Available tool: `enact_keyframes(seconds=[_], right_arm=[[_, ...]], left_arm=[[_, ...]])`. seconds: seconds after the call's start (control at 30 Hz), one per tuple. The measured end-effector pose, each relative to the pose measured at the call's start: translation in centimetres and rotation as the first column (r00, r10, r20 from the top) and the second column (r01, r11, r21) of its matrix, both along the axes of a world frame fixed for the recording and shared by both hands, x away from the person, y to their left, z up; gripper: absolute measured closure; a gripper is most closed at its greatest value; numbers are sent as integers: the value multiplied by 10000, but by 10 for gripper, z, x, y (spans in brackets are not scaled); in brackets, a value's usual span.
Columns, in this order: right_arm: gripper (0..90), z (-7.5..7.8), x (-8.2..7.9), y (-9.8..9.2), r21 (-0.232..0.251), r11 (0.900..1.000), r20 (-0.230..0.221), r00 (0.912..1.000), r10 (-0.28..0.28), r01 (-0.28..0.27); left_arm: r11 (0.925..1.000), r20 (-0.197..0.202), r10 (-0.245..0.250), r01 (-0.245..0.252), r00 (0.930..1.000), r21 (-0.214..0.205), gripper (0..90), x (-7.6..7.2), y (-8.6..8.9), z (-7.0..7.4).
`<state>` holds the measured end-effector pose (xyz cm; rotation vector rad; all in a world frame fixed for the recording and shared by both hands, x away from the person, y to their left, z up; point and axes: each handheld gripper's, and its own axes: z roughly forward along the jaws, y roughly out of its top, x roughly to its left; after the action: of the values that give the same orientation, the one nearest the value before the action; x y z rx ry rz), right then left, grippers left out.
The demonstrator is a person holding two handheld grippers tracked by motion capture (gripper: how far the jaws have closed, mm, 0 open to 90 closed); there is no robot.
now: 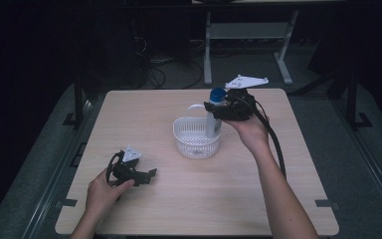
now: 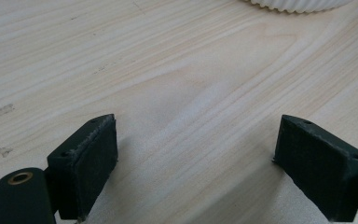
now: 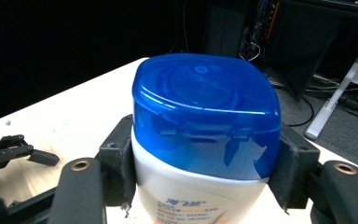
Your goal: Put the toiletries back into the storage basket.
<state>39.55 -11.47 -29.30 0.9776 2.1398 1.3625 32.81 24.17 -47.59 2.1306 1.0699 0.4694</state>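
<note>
A white bottle with a blue cap stands upright with its lower part inside a white perforated basket in the middle of the table. My right gripper is shut on the bottle just under the cap; in the right gripper view the bottle sits squeezed between both black pads. My left gripper rests low over the table at the front left, held by a hand. Its jaws stand wide apart over bare wood in the left gripper view, with nothing between them.
The light wood table has bare surface around the basket, whose ribbed rim shows at the top of the left gripper view. Behind the table lie dark floor, cables and a grey table frame. A black cable trails along the right forearm.
</note>
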Motion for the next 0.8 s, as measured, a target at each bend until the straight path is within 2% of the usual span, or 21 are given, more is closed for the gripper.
enact_keyframes(seconds=[0.8], right_arm=[[359,-36,8,7,-160,9999,-543,9985,47,-56]], left_arm=[[10000,38,14,-14,10000,-15,127,0,0,0]])
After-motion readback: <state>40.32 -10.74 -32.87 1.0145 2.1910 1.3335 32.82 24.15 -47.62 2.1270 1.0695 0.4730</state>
